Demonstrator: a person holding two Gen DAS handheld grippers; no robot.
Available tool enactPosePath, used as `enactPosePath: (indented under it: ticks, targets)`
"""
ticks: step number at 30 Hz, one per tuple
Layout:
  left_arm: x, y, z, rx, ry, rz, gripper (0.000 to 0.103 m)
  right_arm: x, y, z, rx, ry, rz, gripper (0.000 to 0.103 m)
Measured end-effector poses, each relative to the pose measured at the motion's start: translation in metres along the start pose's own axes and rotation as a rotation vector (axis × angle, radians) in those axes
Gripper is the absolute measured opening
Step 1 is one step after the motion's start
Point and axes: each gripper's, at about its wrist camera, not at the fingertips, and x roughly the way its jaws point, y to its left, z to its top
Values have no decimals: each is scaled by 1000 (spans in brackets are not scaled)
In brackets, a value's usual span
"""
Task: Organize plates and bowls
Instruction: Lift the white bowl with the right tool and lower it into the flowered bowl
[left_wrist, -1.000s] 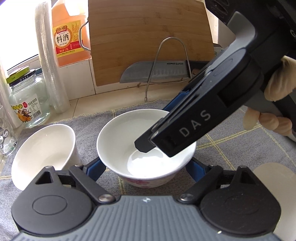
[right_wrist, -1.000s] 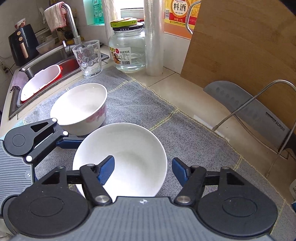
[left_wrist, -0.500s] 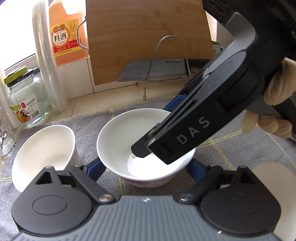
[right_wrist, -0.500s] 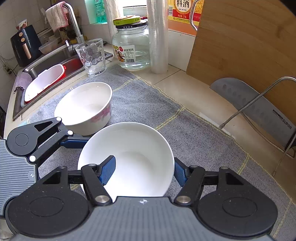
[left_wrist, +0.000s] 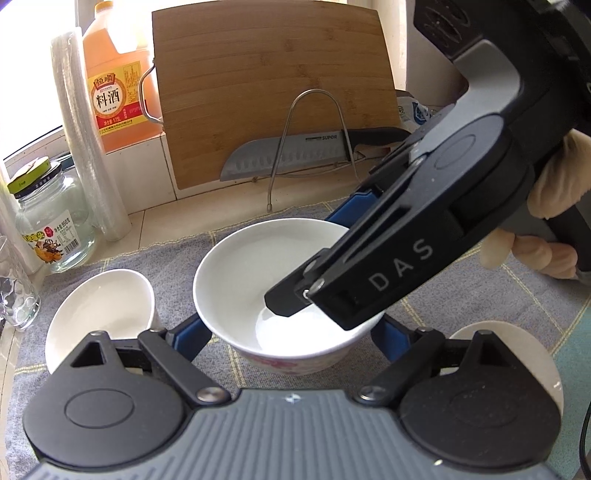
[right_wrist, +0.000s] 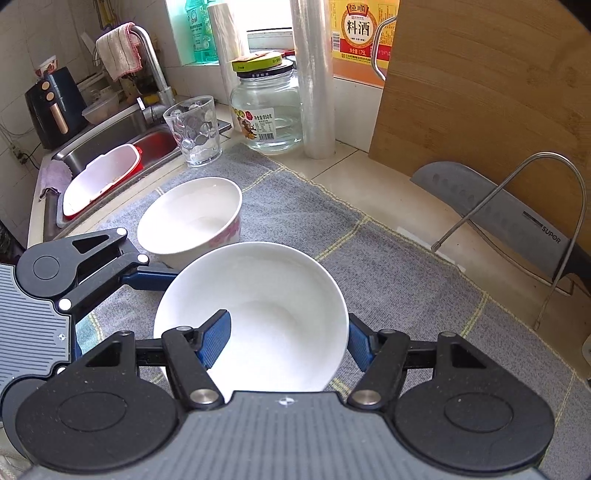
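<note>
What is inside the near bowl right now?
One blue finger of the right gripper reaches inside the near bowl, the other outside its rim. No contents visible; the gripper body covers the bowl's nearest part.

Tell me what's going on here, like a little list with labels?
Surface: grey cloth
Middle bowl: white, upright, between the left gripper's fingers
Right gripper: open, one finger inside that bowl, one outside
Other bowl: white, upright, beside it, ungripped
Behind: cutting board, knife, glass jar
</note>
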Motion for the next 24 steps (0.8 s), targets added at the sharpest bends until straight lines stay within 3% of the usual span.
enactPosePath:
  ticks: [12,24]
  targets:
    - [-43,-23,0,34,-42,-57,92,-55,23,-19,-4,-46,-30,72]
    - [-77,-53,-16,79,-45,-155,92,-94,46,-62,43,-54,-79,72]
